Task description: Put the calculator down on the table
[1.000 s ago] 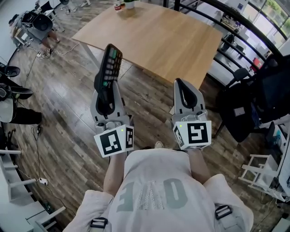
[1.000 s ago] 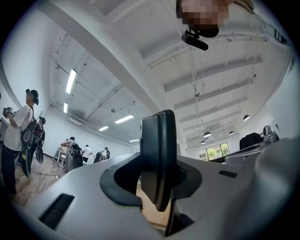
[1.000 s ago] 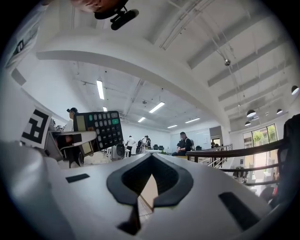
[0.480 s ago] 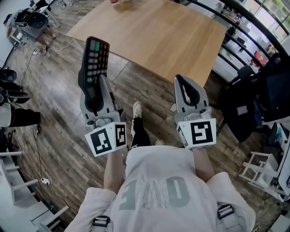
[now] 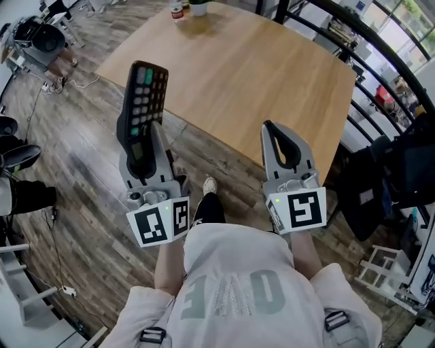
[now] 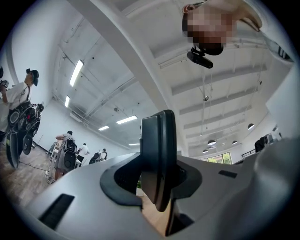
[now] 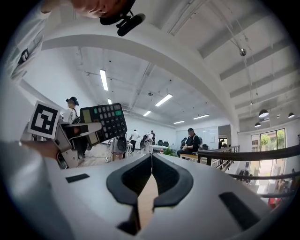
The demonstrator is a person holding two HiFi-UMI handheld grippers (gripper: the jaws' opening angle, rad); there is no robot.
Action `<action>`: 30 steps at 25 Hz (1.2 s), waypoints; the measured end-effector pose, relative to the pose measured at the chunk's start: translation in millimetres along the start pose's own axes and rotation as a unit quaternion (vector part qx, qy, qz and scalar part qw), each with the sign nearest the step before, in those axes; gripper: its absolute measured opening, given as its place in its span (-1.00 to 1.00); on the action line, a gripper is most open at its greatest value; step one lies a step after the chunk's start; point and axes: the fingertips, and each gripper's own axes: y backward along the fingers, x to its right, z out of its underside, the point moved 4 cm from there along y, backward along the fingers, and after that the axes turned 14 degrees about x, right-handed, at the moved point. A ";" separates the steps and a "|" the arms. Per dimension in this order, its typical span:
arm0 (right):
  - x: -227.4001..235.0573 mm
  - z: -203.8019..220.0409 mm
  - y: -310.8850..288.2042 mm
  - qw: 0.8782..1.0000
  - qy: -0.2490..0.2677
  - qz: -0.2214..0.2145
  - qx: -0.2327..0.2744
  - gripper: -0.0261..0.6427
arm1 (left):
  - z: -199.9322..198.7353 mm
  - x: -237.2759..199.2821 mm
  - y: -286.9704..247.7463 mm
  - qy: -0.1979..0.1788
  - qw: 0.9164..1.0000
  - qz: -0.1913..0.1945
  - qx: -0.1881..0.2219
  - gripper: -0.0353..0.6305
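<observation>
Left gripper [image 5: 139, 146] pinches the calculator [image 5: 145, 92] by its lower end, the keypad jutting up past its tips. Right gripper [image 5: 275, 136], jaws pressed together, carries nothing. This looks like the carrying step: the counter [image 5: 258, 68] lies ahead of both, so next comes reaching over it and lowering.

Bright, even daylight fills the room, coming from the windows [image 5: 406, 15] beyond the right gripper [image 5: 270, 129]. The table [image 5: 258, 75] ahead of both tools has a soft sheen and throws a faint shadow on the floor [image 5: 88, 170] under its near edge. The head view is sharp but bends at its edges. Both gripper views are round fisheyes with black corners. Strip lights [image 6: 76, 72] above the left gripper [image 6: 157, 177] glare white, leaving the calculator [image 6: 158, 136] a dark, slightly soft shape.
</observation>
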 end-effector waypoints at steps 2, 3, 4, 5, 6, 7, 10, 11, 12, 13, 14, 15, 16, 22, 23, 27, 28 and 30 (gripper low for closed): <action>3.2 0.5 -34.7 1.000 0.002 0.009 0.002 -0.86 | 10.7 -18.9 -29.3 0.004 1.000 0.005 0.000 -0.54; 5.1 0.9 -52.3 1.000 0.006 0.012 0.001 -0.86 | 16.1 -28.7 -44.5 0.005 1.000 0.008 -0.001 -0.54; 7.2 1.8 -69.5 1.000 0.012 0.015 0.000 -0.86 | 21.8 -38.4 -59.7 0.006 1.000 0.012 -0.002 -0.54; 9.5 2.9 -85.1 1.000 0.015 0.018 -0.002 -0.86 | 27.7 -47.0 -74.0 0.007 1.000 0.016 -0.004 -0.54; 11.7 3.9 -97.8 1.000 0.017 0.023 -0.004 -0.86 | 33.5 -54.1 -86.2 0.009 1.000 0.021 -0.007 -0.54; 13.4 4.5 -107.2 0.999 0.018 0.029 -0.005 -0.86 | 38.4 -59.4 -95.9 0.012 1.000 0.027 -0.010 -0.53; 19.2 3.5 -128.0 0.998 0.014 0.056 -0.003 -0.86 | 50.1 -71.0 -120.4 0.021 0.999 0.044 -0.013 -0.54; 22.9 3.7 -135.6 0.998 0.014 0.065 -0.004 -0.86 | 55.2 -73.6 -129.8 0.026 0.998 0.047 -0.015 -0.54; 27.2 4.8 -142.4 0.997 0.014 0.071 -0.006 -0.86 | 61.4 -74.5 -138.5 0.032 0.998 0.049 -0.018 -0.54; 32.1 6.7 -147.3 0.997 0.015 0.075 -0.010 -0.86 | 68.0 -73.4 -145.8 0.037 0.998 0.053 -0.023 -0.54; 37.3 9.7 -150.4 0.997 0.018 0.077 -0.015 -0.86 | 74.4 -70.7 -151.7 0.040 0.997 0.058 -0.028 -0.53; 42.8 12.8 -152.7 0.997 0.021 0.078 -0.020 -0.86 | 80.0 -66.9 -156.9 0.043 0.997 0.063 -0.032 -0.54; 48.3 15.7 -154.9 0.996 0.022 0.080 -0.023 -0.86 | 84.4 -62.8 -161.8 0.044 0.996 0.067 -0.035 -0.54; 66.8 29.1 -166.6 0.997 0.004 0.071 -0.026 -0.86 | 95.1 -44.7 -176.4 0.040 0.995 0.080 -0.036 -0.54; 68.1 32.1 -168.5 0.997 0.001 0.067 -0.027 -0.86 | 97.2 -42.6 -178.0 0.037 0.995 0.082 -0.037 -0.53; 79.0 42.2 -173.6 0.998 -0.026 0.056 -0.027 -0.86 | 115.1 -31.2 -187.3 0.032 0.992 0.104 -0.064 -0.54; 83.4 43.8 -172.7 0.998 -0.031 0.054 -0.027 -0.86 | 119.8 -26.7 -189.4 0.023 0.990 0.117 -0.075 -0.54; 92.1 47.8 -169.1 0.997 -0.035 0.054 -0.031 -0.86 | 128.8 -18.2 -194.3 0.001 0.984 0.148 -0.096 -0.54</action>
